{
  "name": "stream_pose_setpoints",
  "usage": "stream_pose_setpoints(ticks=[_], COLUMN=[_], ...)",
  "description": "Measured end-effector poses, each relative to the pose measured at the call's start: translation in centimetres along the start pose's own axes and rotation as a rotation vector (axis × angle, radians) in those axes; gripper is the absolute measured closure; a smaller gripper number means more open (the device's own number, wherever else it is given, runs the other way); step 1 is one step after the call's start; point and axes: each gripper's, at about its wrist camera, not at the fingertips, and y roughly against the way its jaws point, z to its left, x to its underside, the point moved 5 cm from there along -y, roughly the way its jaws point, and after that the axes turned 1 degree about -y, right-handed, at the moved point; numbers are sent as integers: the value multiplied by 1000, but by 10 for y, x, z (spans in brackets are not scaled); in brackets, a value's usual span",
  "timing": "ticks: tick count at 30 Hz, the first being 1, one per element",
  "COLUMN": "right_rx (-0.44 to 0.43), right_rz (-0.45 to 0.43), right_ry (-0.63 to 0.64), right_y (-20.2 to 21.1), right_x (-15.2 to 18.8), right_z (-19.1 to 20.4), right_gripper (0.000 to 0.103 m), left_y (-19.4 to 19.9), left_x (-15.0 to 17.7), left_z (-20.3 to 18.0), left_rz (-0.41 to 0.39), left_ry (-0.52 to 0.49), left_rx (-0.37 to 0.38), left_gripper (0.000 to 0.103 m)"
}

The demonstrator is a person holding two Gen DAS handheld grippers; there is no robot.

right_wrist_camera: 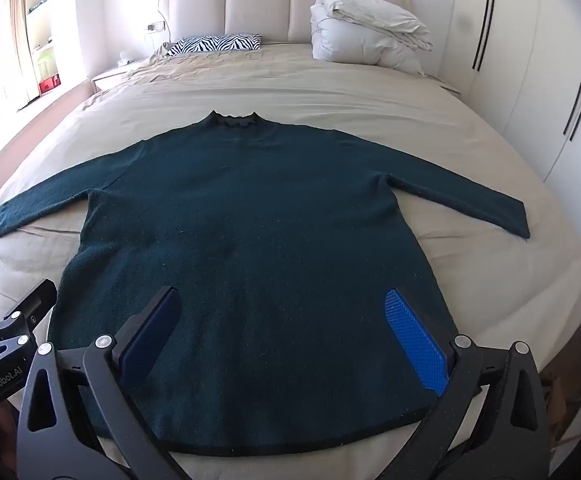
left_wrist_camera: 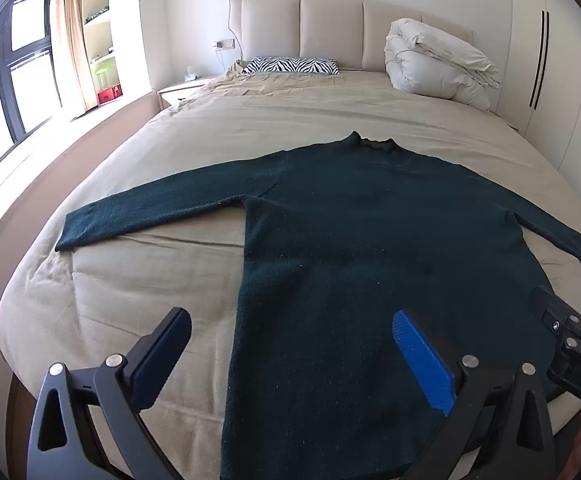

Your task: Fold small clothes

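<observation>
Both grippers are hovering over the near end of the bed [right_wrist_camera: 330,92], jaws standing wide apart and grasping nothing. The left gripper [left_wrist_camera: 290,356] is hanging above the near left edge of the sweater [right_wrist_camera: 242,216], one finger over bare sheet and the other over knit; the right gripper [right_wrist_camera: 286,336] is hanging above the near middle of the body, just short of the hem [right_wrist_camera: 290,442]. The sweater is lying flat, front or back up I cannot tell, hem nearest, collar [right_wrist_camera: 232,120] farthest, with the left sleeve [right_wrist_camera: 38,204] and right sleeve [right_wrist_camera: 462,200] spread out to either side. It is looking like a thick, fuzzy dark green knit: soft and limp, likely to be sagging and stretching when lifted from one point, moderately light, and not slippery against the ribbed blue pads [right_wrist_camera: 414,344]. Nothing fragile is showing. In my judgement the firmest holds are the bound hem corners and the sleeve cuffs, where the edge is doubled; a pinch in the middle of the body would be gathering only one layer and dragging the sheet. Folding has not yet begun. Beyond the collar, the bed is running clear to a zebra pillow [right_wrist_camera: 218,45] at far left and a rolled white duvet [right_wrist_camera: 366,32] at far right, both well apart from the work.
</observation>
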Motion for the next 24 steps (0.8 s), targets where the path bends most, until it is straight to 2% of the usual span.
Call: stream_pose_setpoints(ticks=[24], right_rx=[-4], right_rz=[2], right_ry=[3], right_y=[4], right_x=[7], right_z=[-3], right_gripper=[0], left_y=[-2], left_x=[7], left_z=[5], left_rz=[6], left_ry=[-5], left_rx=[-1], left_gripper=[0])
